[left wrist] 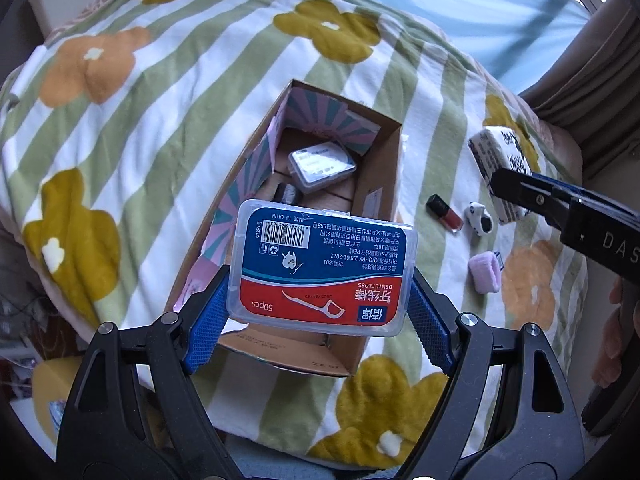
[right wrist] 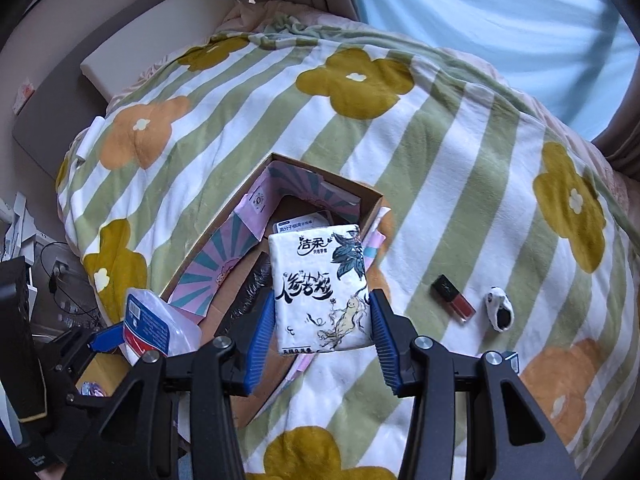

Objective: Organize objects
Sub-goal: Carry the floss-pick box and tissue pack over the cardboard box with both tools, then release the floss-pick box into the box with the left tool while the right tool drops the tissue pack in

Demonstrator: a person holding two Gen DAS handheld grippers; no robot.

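The left tongs (left wrist: 320, 308) are holding a flat, clear plastic floss pick case (left wrist: 322, 266) with rounded corners and a red and blue label; the ribbed blue pads (left wrist: 206, 322) are pressing on its two short sides, and the case is hanging above the near end of the cardboard box (left wrist: 380, 176). The box is standing open on the bed, on a soft fleece blanket (left wrist: 160, 92) with green and white stripes and big rounded flowers in mustard and orange. Its inner flaps are showing a pink and teal ray pattern, and inside it a grey rectangular plastic case (left wrist: 322, 166) is lying flat next to a small dark object that I cannot identify. The right tongs (right wrist: 322, 322) are gripping a soft white tissue pack (right wrist: 320, 288) with black ink drawings, holding it just over the right edge of the box. On the blanket to the right of the box, a square lipstick tube (right wrist: 454, 299) with a black cap and red body is lying beside a small white and black figurine (right wrist: 500, 308), and a pink fuzzy hair tie (left wrist: 485, 272) is lying nearer.
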